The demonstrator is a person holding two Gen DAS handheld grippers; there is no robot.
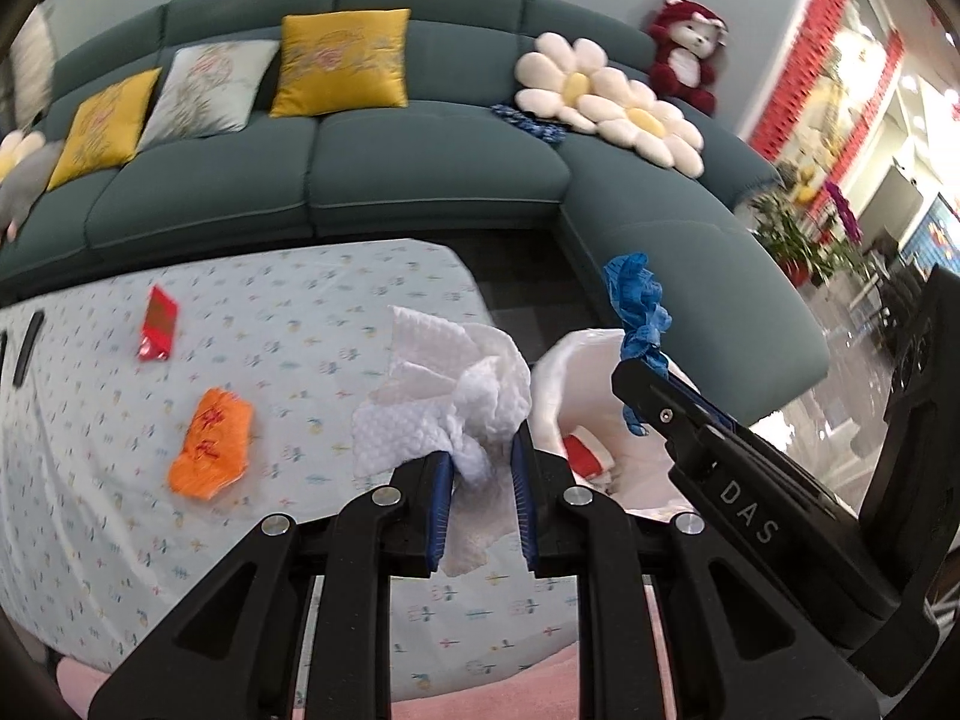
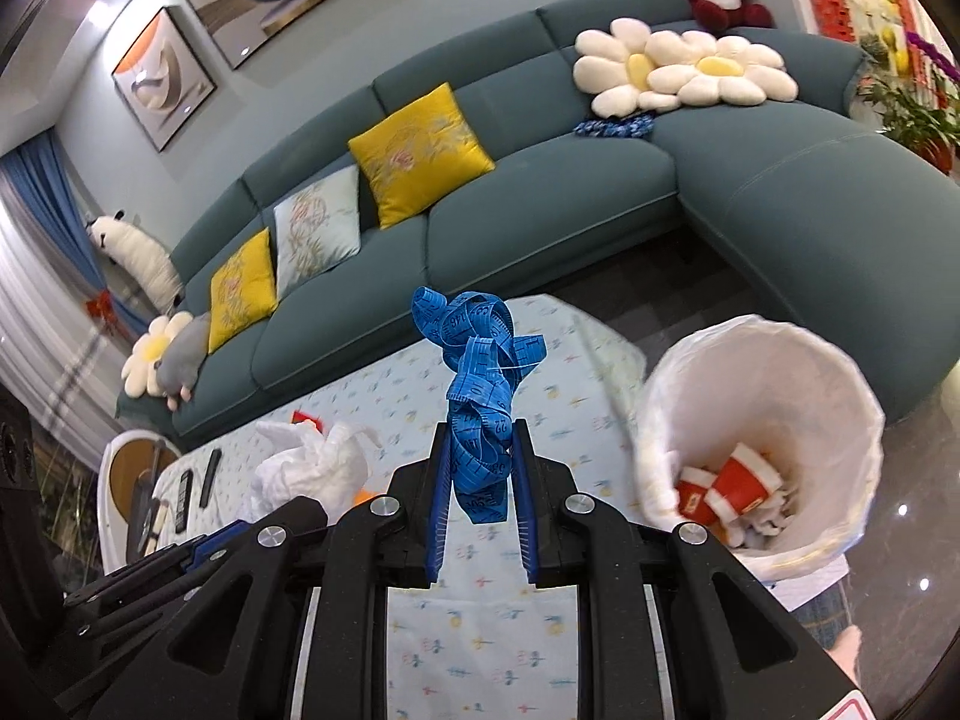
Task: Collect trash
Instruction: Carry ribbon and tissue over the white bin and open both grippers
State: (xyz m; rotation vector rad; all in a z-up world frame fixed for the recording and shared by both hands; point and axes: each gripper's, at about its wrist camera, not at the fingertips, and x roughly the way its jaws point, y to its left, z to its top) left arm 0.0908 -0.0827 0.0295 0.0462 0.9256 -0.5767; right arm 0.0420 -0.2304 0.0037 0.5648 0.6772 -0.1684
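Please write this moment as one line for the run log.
left tongs: shut on paper towel | right tongs: shut on blue tape measure | bin: holds red cups | table: orange packet, red packet

Left wrist cam sits low over the table (image 1: 252, 312), looks forward along its own fingers toward the sofa (image 1: 372, 162), level-ish. Right wrist cam is just right of it, rolled so the sofa (image 2: 540, 192) slants, close above the table edge, bin (image 2: 834, 396) near on its right. Both share table, sofa, flower cushions (image 1: 606, 96), bin; each sees the other gripper
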